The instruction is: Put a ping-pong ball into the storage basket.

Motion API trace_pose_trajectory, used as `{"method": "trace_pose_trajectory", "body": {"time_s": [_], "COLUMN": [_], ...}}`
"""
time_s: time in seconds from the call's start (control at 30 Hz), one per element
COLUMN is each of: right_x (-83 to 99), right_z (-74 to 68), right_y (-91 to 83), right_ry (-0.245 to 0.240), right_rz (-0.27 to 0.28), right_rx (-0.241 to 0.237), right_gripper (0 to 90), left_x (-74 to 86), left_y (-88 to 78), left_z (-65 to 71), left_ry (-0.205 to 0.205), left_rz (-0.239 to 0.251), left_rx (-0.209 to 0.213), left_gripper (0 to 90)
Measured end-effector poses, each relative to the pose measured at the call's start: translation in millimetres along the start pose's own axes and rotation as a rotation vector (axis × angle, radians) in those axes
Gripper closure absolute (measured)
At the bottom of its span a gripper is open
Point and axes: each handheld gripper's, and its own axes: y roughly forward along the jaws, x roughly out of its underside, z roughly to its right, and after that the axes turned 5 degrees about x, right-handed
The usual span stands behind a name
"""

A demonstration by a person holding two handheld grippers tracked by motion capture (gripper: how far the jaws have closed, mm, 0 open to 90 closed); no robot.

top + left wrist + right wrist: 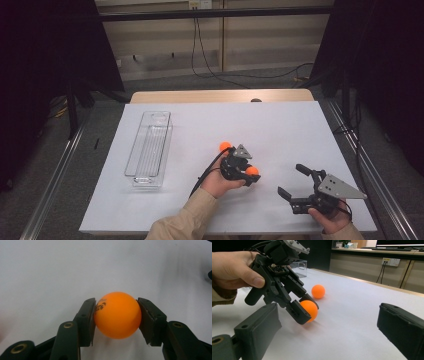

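Gripping one orange ball (117,315) between both jaws of your left gripper (242,172), down at the white table surface (280,130).

The ball you hold is smooth and matte, bright orange with small dark printed lettering near one pad, and it sits squarely between the flat black pads. A second orange ball (318,291) lies loose on the sheet just beyond your left gripper. Your right gripper (299,184) hangs near the front edge with its jaws spread wide and nothing between them. A clear ribbed plastic tray (149,149) lies lengthwise at the left of the sheet. The white covering is plain and lightly creased, laid over a pale wooden tabletop (220,95). Around you are dark curtains, a grey floor, black cables and a beige panelled wall with a socket.
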Motion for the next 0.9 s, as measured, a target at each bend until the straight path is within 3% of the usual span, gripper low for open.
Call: {"method": "trace_pose_trajectory", "body": {"time_s": [0.43, 0.9], "right_x": [0.0, -0.2], "right_z": [-0.3, -0.1], "right_y": [0.1, -0.1], "right_ry": [-0.005, -0.005], "right_rz": [-0.002, 0.001], "right_rx": [-0.002, -0.003], "right_gripper": [3.5, 3.6], "left_x": [3.4, 5.5], "left_y": [-6.6, -17.7], "left_z": [-4.6, -11.7], "left_ry": [-0.019, -0.048], "left_rz": [-0.006, 0.02], "left_rx": [-0.005, -0.013], "left_gripper": [50.8, 50.8]}}
